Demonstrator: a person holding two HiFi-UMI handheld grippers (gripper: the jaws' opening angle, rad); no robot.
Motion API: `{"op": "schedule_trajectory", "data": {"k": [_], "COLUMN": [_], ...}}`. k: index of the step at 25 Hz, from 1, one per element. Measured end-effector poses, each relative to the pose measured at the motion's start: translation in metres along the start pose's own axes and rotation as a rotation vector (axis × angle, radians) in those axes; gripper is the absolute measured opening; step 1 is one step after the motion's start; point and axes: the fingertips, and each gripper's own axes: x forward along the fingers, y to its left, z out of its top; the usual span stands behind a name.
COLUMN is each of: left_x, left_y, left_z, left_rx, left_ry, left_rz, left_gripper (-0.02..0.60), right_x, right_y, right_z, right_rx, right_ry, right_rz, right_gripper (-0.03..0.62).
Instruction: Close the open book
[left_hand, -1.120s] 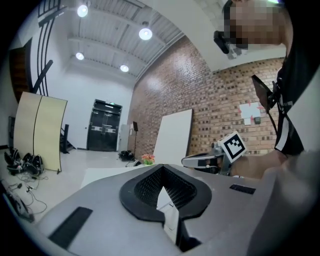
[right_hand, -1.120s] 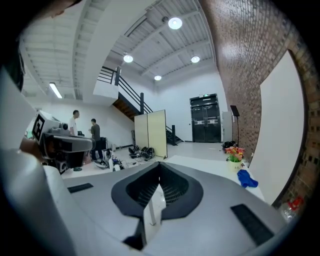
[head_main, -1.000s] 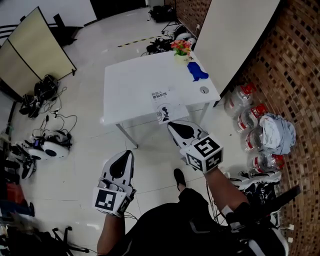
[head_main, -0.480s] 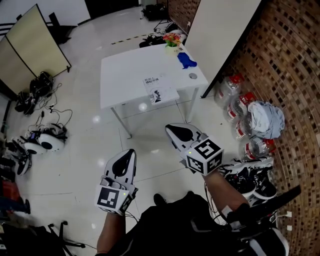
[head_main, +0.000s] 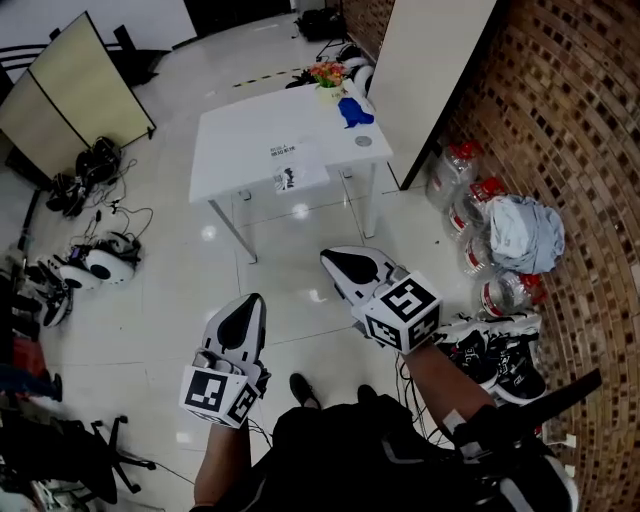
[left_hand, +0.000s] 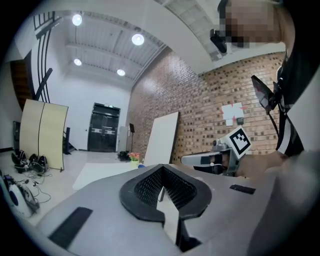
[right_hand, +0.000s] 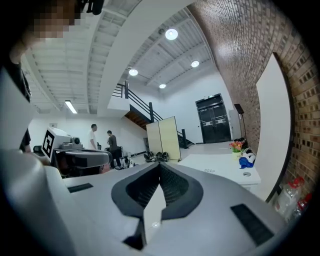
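Head view, left gripper (head_main: 255, 302) and right gripper (head_main: 330, 260) both with fingers pressed together on nothing, book (head_main: 297, 166) flat on tabletop (head_main: 240, 140) well ahead of fingers, near its closer edge, likely shoved off if met by blunt shut fingers.

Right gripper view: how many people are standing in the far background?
2. A person in white and a person in dark stand side by side, far off at the left. More may be hidden behind nearer things.
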Motion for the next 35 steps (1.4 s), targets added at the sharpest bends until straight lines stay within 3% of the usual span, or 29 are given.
{"op": "schedule_trajectory", "data": {"k": [5, 23, 35], "left_x": [-0.018, -0.12, -0.135], "left_y": [-0.032, -0.03, -0.04], "left_z": [-0.007, -0.004, -0.006], "left_rx": [-0.007, 0.0, -0.009], "left_ry": [0.023, -0.031, -0.034], "left_rz": [0.018, 0.003, 0.013], "left_gripper": [-0.003, -0.003, -0.003], "right_x": [-0.034, -0.066, -0.074], "right_y": [0.017, 0.118, 0.122], "right_z": [0.002, 0.012, 0.011], "right_rx": [-0.015, -0.05, -0.049], "right_ry": [-0.006, -0.037, -0.034], "right_rz": [0.012, -0.06, -0.07], "right_gripper": [0.0, 0.0, 0.0]}}
